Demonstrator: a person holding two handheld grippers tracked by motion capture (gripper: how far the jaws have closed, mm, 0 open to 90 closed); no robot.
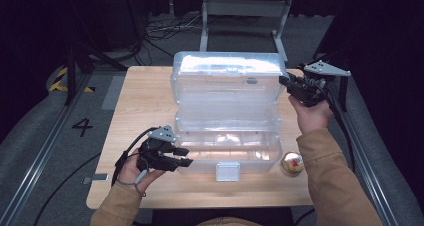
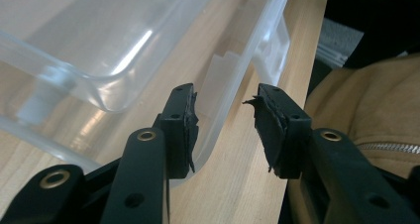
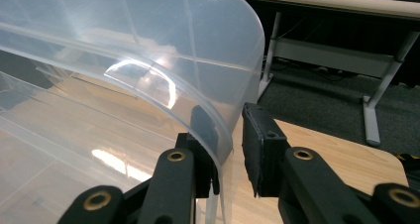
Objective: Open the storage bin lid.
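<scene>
A clear plastic storage box (image 1: 250,158) stands open in the middle of the wooden table, its lid (image 1: 225,78) raised upright at the back. My left gripper (image 1: 186,156) is at the box's front left corner, open, and the box wall (image 2: 148,35) runs between its jaws in the left gripper view (image 2: 225,97). My right gripper (image 1: 285,81) is at the lid's right edge. In the right gripper view (image 3: 228,115) its jaws straddle the curved lid rim (image 3: 148,45), one inside and one outside, with a small gap left on the outer side.
A small round golden object (image 1: 292,162) lies on the table (image 1: 135,101) by the box's front right corner. A grey latch (image 1: 227,171) hangs on the front wall. Black frames, cables and a metal stand surround the table.
</scene>
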